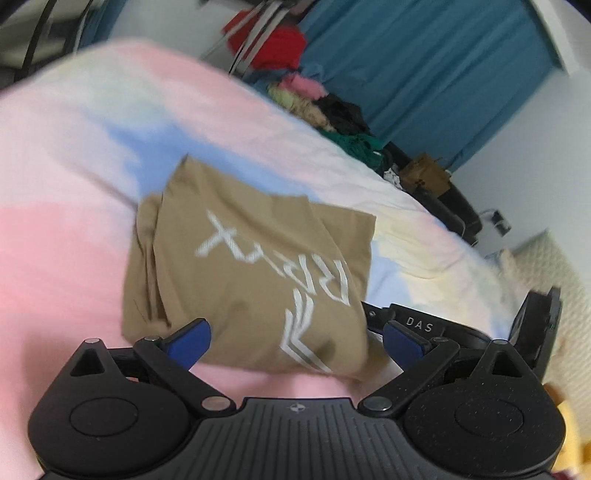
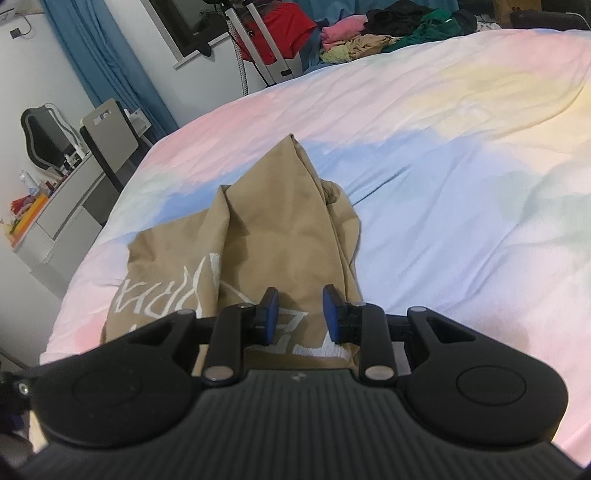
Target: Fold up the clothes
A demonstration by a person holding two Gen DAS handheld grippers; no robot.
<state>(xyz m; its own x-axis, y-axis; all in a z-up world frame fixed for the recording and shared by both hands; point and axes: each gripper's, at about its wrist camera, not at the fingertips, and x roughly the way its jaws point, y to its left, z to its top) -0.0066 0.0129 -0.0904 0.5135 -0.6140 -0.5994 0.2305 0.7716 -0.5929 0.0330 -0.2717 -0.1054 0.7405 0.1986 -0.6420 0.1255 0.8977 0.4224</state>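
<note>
Garment: a tan T-shirt [image 1: 247,280] with white lettering lay partly folded on the pastel bedspread [image 1: 74,229], filling the centre of the left wrist view and the lower centre of the right wrist view [image 2: 280,236].
Fold so far: it looked like a rough rectangle, but one tapered flap ran toward the upper middle of the right wrist view, with loose bunching along its right edge.
Left gripper [image 1: 295,341]: its jaws stood wide apart at the bottom of its frame, the blue pads [image 1: 190,343] either side of the shirt's near edge and clasping nothing.
Right gripper [image 2: 301,314]: narrowly parted low in its frame, directly over the tan cloth; no fabric was visibly pinched between the pads [image 2: 269,314], so it appeared released, though contact underneath could not be told.
Step in hand (judged): squaring or tidying the near edge before the final fold.
How to do it well: take both near corners through all layers, not just the top one; keep the edge taut and level between the two tongs; lay it over slowly so the bunched right edge tucks inside.
Risk: a single-layer grab would drag the fold open.
Elsewhere: a heap of unfolded clothes [image 2: 369,33] waited at the upper edge of the right wrist view.
</note>
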